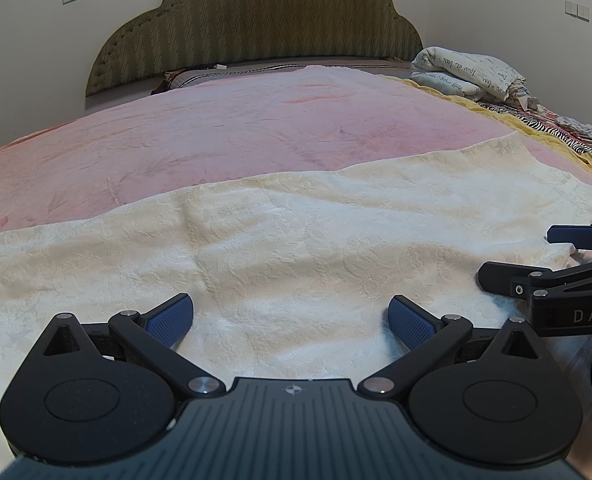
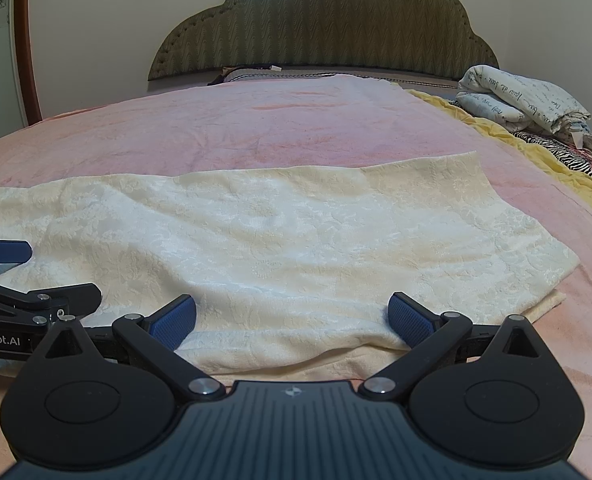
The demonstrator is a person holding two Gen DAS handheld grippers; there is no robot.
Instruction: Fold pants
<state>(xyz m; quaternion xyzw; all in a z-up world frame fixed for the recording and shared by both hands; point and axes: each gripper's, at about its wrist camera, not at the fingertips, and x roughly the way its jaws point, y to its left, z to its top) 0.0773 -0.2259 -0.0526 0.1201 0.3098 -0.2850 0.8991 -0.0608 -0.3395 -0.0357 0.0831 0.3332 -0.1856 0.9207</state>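
Cream textured pants (image 1: 296,240) lie flat across the pink bed cover, folded lengthwise, and also show in the right wrist view (image 2: 280,240). My left gripper (image 1: 291,320) is open, its blue pads spread wide just above the near edge of the cloth. My right gripper (image 2: 292,320) is open too, its pads on either side of the near folded edge. Each gripper shows in the other's view: the right one at the right edge (image 1: 552,276), the left one at the left edge (image 2: 24,280). Neither holds anything.
The pink bed cover (image 2: 256,136) spreads toward a green padded headboard (image 2: 328,20). A rolled printed quilt (image 2: 524,100) and zebra-striped and yellow fabrics (image 1: 544,124) lie along the bed's right side. A wall stands behind.
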